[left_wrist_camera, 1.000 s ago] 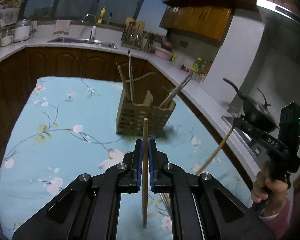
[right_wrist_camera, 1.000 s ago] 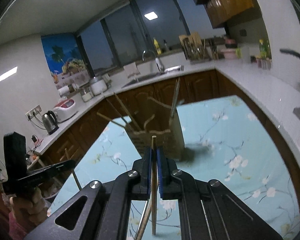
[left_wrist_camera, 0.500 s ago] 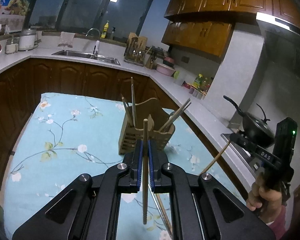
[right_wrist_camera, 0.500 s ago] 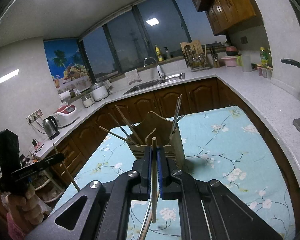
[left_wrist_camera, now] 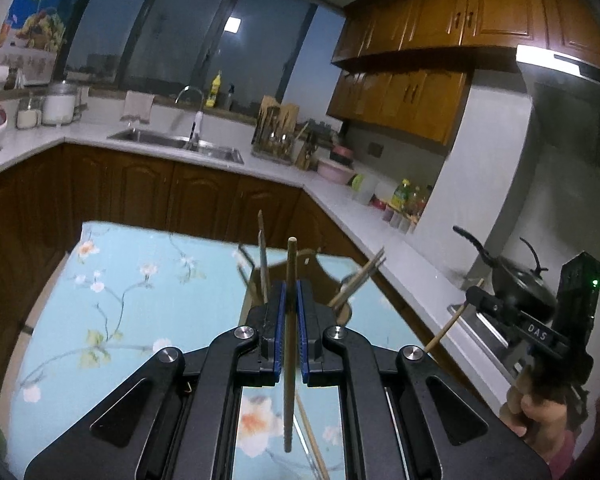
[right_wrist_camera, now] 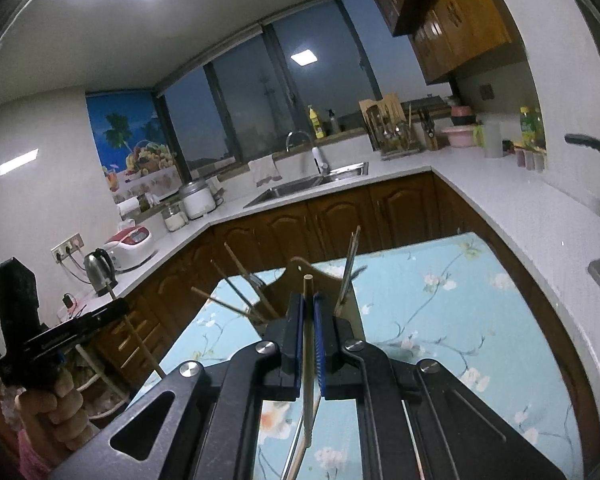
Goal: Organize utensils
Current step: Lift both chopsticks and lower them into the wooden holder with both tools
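My left gripper point(left_wrist_camera: 289, 292) is shut on a wooden chopstick point(left_wrist_camera: 289, 344) held upright, its top above the jaws. My right gripper point(right_wrist_camera: 308, 304) is shut on another wooden chopstick point(right_wrist_camera: 308, 360), also upright. A wooden utensil holder point(left_wrist_camera: 324, 280) with several chopsticks leaning in it stands on the table just beyond both grippers, mostly hidden behind the jaws; it also shows in the right wrist view point(right_wrist_camera: 300, 276). Each gripper shows in the other's view, the right gripper point(left_wrist_camera: 476, 300) at far right and the left gripper point(right_wrist_camera: 112, 312) at far left.
The table wears a light blue floral cloth point(left_wrist_camera: 120, 300). More chopsticks point(left_wrist_camera: 312, 440) lie on it under the left gripper. A white counter point(left_wrist_camera: 340, 200) with sink point(left_wrist_camera: 176, 144), bottles and a black wok point(left_wrist_camera: 516, 288) runs around behind and to the right.
Both grippers have risen and tilted upward with their chopsticks. The holder has dropped lower in both views and is now mostly hidden behind the jaws.
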Demonstrator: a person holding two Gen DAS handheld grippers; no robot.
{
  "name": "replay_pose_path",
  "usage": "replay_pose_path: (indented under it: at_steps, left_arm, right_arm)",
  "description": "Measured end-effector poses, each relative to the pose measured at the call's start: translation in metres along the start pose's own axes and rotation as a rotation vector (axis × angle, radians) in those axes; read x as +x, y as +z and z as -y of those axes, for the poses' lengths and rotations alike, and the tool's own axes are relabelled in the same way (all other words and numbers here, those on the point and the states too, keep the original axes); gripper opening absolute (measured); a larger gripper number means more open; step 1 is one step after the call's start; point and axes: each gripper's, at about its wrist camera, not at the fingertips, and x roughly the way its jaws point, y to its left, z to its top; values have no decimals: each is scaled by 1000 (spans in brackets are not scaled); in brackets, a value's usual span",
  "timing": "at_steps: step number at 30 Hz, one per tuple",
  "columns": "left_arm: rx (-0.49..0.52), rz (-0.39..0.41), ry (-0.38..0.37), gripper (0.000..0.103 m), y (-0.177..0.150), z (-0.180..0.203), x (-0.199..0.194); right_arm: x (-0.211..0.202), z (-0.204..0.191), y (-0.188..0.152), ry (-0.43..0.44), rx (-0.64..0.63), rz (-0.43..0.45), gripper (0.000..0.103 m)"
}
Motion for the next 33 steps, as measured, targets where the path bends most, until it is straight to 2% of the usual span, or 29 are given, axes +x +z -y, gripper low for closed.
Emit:
replay_pose_path:
  at_steps: [8,13,17,22,27,33]
  left_arm:
    - [40,136,-9,5,49,13,19]
    - [1,227,8,5,79,8,37]
    - [-41,263,36,5,91,1,62]
    - [-74,282,83,5,76,-4,93]
    - [-87,235,129,5,46,-14,121]
    - [-72,166,127,5,21,-22,137]
  right_arm:
    - [11,-7,45,-17,-40,105,5]
    - [24,-13,74,-36,-65,178,5]
    - [38,-12,86,-47,-63,208,5]
    - [65,-6,76,-70,-48,203,5]
    - [85,6,51,-92,-22,176,5]
    - [103,19,28,-103,21,118,5]
